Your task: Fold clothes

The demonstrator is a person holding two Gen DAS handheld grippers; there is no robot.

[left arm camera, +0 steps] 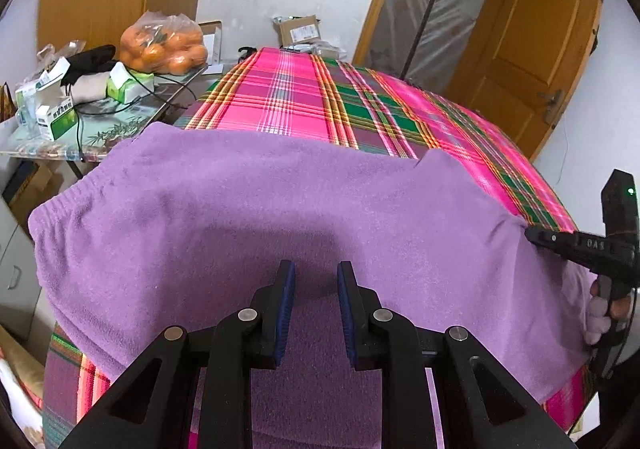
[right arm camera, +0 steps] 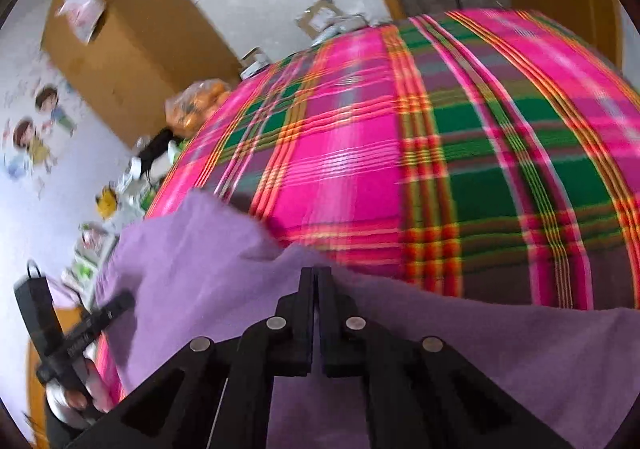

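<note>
Purple garment (left arm camera: 248,209) is lying spread across the plaid cloth (left arm camera: 280,97) that is covering the bed or table; which of the two cannot be told.

Left wrist view: the left tongs (left arm camera: 316,309) are hovering just above the garment's near middle, pointing steeply down, jaws standing partly spread with nothing between the blue pads (left arm camera: 286,313). The garment's long axis is running left to right across the view, its gathered elastic band (left arm camera: 60,209) at the left end. At the right end, the right tongs (left arm camera: 532,235) are reaching in from the side and biting the fabric's far corner, where the cloth is puckering. A hand (left arm camera: 604,309) is gripping that tool's handle. A bag of oranges (left arm camera: 164,45) is sitting on the side table (left arm camera: 108,125), well apart.

Right wrist view: the right tongs (right arm camera: 316,277) are pressed together on the garment's (right arm camera: 192,257) far edge, pinching it. The left tongs (right arm camera: 120,303) are showing at the lower left. The picture is blurred.

Judgement: the right hand is nearer the edge to be lifted; the coming fold is likely turning on carrying that corner along the long axis, toward the band.
</note>
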